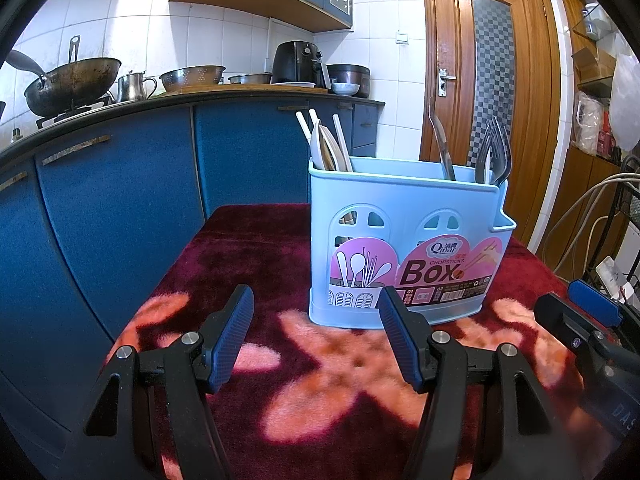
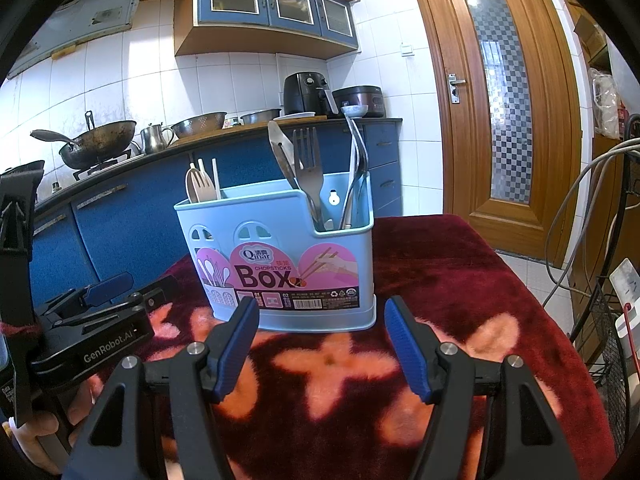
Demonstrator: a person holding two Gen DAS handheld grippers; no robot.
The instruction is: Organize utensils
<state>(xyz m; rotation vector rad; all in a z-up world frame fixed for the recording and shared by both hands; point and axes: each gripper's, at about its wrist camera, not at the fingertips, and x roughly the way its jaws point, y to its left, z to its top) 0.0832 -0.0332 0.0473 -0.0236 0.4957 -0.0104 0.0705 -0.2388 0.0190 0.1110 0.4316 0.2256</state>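
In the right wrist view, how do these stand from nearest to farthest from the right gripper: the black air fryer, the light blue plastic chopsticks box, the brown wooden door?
1. The light blue plastic chopsticks box, straight ahead of the right gripper on the red blanket.
2. The black air fryer, behind the box on the counter.
3. The brown wooden door, far right; air fryer and door are too close to call.

Wok (image 1: 72, 84) on stove; colander (image 1: 193, 77), air fryer (image 1: 301, 62) on counter; wooden door (image 2: 502, 120) right; red floral cloth (image 2: 460, 280) beneath.
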